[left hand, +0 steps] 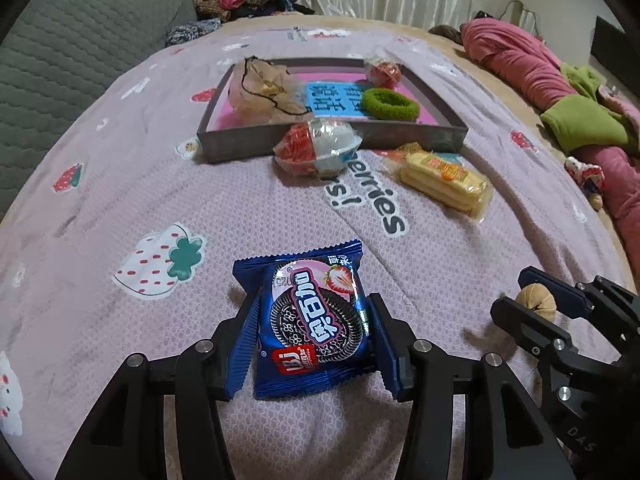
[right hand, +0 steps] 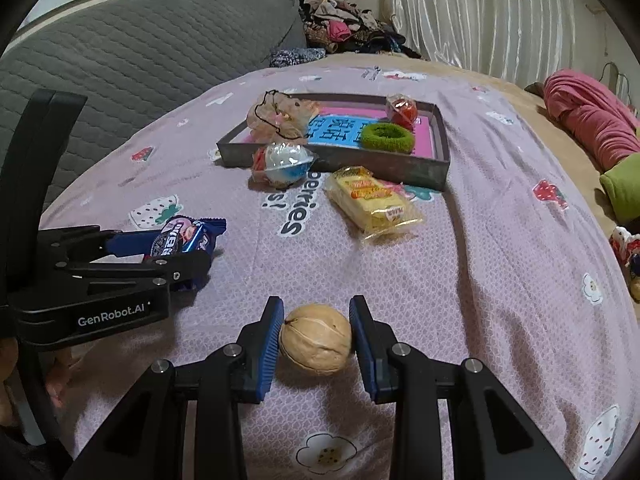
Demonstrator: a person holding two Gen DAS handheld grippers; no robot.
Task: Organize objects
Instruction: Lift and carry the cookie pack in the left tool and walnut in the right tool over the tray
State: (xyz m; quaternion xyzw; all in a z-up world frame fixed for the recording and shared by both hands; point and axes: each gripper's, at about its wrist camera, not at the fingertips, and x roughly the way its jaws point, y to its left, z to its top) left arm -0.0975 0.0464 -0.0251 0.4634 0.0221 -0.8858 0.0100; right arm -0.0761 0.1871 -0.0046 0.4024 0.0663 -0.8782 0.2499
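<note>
While the left claw (left hand: pixel 312 344) pinches the cookie packet (left hand: pixel 310 320), the right claw (right hand: pixel 316 344) closes against the walnut (right hand: pixel 315 339).

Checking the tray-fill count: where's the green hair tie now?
The green hair tie lies inside the tray, toward its right side near the front wall, beside the blue card, in both views.

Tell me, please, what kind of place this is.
Most likely a bedroom at home. The work surface is a bed with a strawberry-print sheet, a grey quilted headboard stands behind it, and clothes are piled beside the curtain.
</note>
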